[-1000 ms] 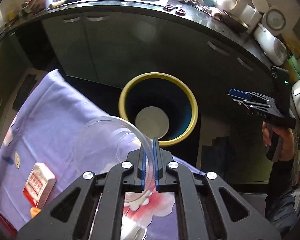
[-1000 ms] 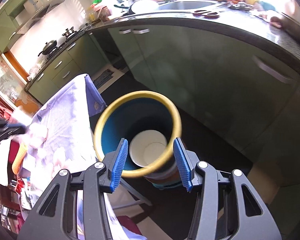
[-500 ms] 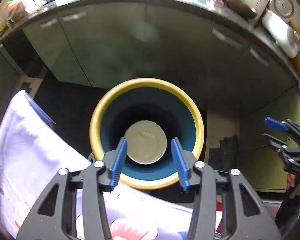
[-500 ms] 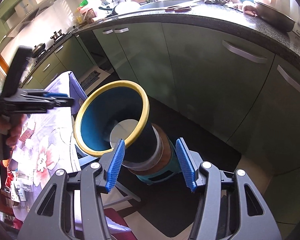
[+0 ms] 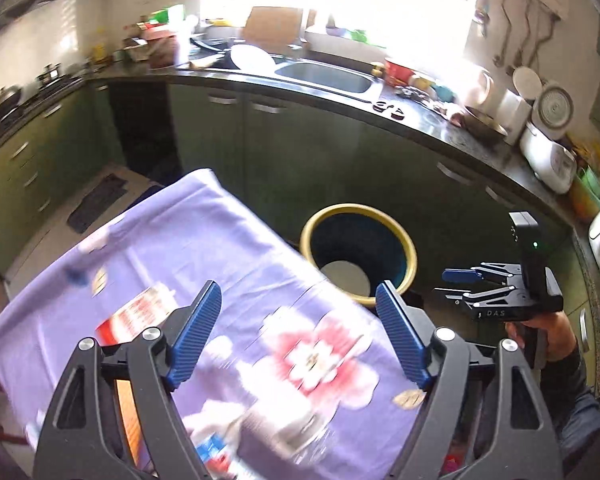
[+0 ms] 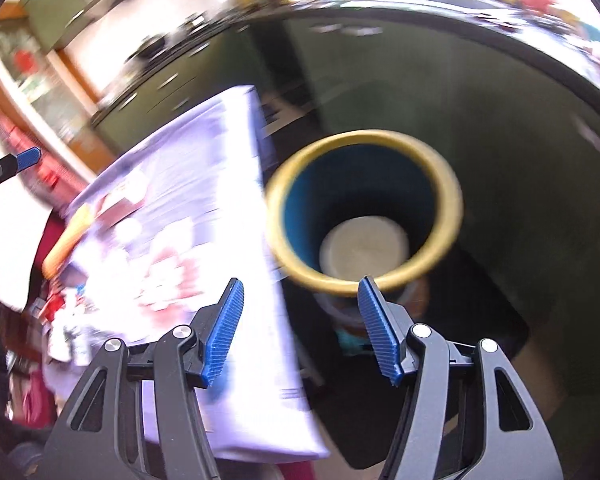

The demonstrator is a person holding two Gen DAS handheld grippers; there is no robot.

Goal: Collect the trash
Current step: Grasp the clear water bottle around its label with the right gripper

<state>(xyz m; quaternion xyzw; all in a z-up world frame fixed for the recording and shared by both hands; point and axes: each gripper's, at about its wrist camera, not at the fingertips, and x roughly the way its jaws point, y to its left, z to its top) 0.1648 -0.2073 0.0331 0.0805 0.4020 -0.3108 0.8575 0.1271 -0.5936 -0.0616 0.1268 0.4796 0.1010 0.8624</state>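
A blue bin with a yellow rim (image 5: 358, 254) stands on the floor beside the table; it also shows in the right wrist view (image 6: 366, 216), with something pale at its bottom. My left gripper (image 5: 300, 330) is open and empty above the purple flowered tablecloth (image 5: 204, 248). A red and white carton (image 5: 134, 314) lies just left of its left finger. A blurred clear plastic bottle (image 5: 260, 436) lies under the gripper. My right gripper (image 6: 300, 326) is open and empty, over the table's edge next to the bin; it also shows in the left wrist view (image 5: 460, 288).
Dark green kitchen cabinets (image 5: 308, 148) with a black counter and a sink (image 5: 328, 76) curve behind the bin. A rice cooker (image 5: 548, 160) and crockery stand at the right. An orange object (image 6: 66, 244) and more litter lie on the table's far side.
My left gripper let go of the clear plastic cup over the bin, opened wide and pulled back over the table. My right gripper swung left, toward the table edge.
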